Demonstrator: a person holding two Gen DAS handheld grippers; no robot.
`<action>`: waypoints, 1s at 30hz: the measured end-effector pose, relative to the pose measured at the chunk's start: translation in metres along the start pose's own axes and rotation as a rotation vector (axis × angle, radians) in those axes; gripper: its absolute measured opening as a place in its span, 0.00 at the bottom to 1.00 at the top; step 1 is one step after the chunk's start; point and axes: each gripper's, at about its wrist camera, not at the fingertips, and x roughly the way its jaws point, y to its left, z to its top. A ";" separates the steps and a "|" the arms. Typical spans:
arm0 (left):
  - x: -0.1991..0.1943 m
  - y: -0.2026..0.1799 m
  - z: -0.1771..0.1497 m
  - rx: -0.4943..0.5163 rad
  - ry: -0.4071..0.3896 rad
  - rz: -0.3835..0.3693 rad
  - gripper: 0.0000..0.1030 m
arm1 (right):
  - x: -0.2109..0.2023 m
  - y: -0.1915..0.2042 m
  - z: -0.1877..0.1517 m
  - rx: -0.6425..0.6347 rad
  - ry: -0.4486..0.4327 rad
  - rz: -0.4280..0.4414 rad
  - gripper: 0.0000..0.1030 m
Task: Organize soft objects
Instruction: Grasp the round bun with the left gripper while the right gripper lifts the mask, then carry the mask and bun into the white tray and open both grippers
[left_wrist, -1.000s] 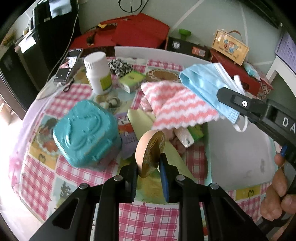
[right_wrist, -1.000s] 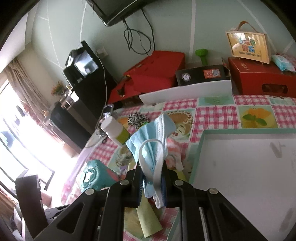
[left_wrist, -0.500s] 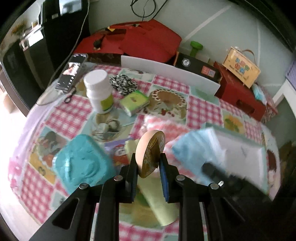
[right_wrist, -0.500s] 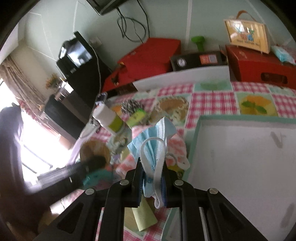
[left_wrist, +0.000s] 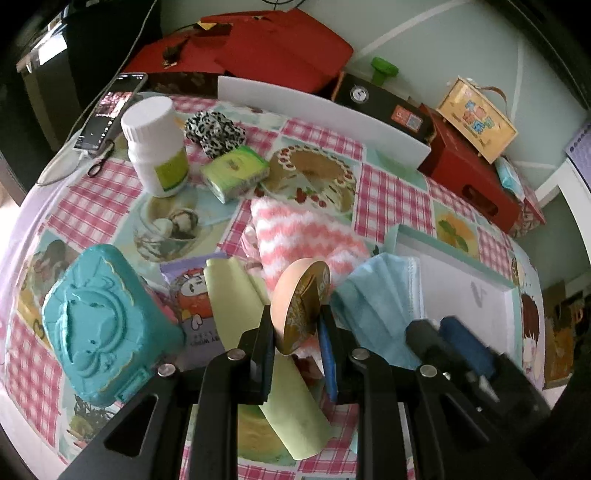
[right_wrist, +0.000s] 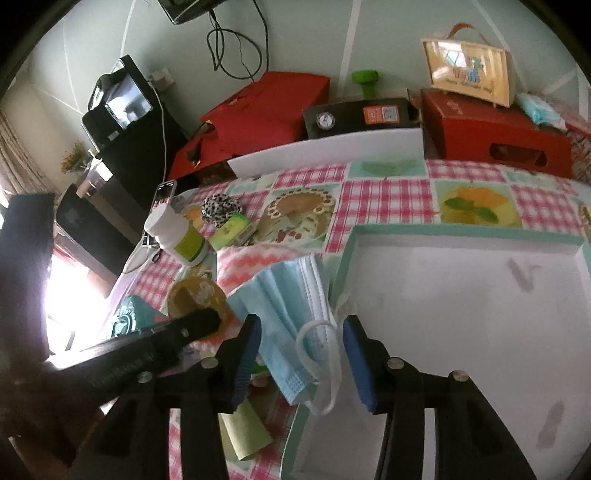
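My left gripper (left_wrist: 295, 321) is shut on a round pad (left_wrist: 301, 304), peach on one side and gold on the other, held on edge above the table. A blue face mask (right_wrist: 291, 295) droops over the left rim of the white tray (right_wrist: 443, 230). It lies between the jaws of my right gripper (right_wrist: 301, 339), which are opening, and the pads stand clear of it. In the left wrist view the mask (left_wrist: 380, 295) lies by the tray (left_wrist: 461, 291), just right of the pad. A pink-and-white zigzag cloth (left_wrist: 303, 236) lies behind them.
A teal embossed box (left_wrist: 99, 321) sits at the near left. A white bottle (left_wrist: 157, 147), a green tissue pack (left_wrist: 234, 171) and a leopard scrunchie (left_wrist: 214, 127) stand farther back. Yellow-green paper (left_wrist: 258, 332) lies under the left gripper. A white board (left_wrist: 321, 110) and red boxes line the back.
The right gripper's jaws have parted and let go of the mask, which now rests on the tray's rim. The left gripper has carried the round pad across towards the mask and tray.
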 end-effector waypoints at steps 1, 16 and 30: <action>0.001 0.002 0.000 -0.003 0.002 -0.006 0.22 | -0.002 0.001 0.000 -0.010 -0.007 -0.006 0.48; 0.007 0.020 0.000 -0.059 0.018 -0.035 0.22 | 0.023 0.034 -0.011 -0.167 0.062 0.013 0.12; -0.031 0.005 0.009 -0.004 -0.129 -0.128 0.22 | -0.027 0.020 0.010 -0.079 -0.148 0.011 0.06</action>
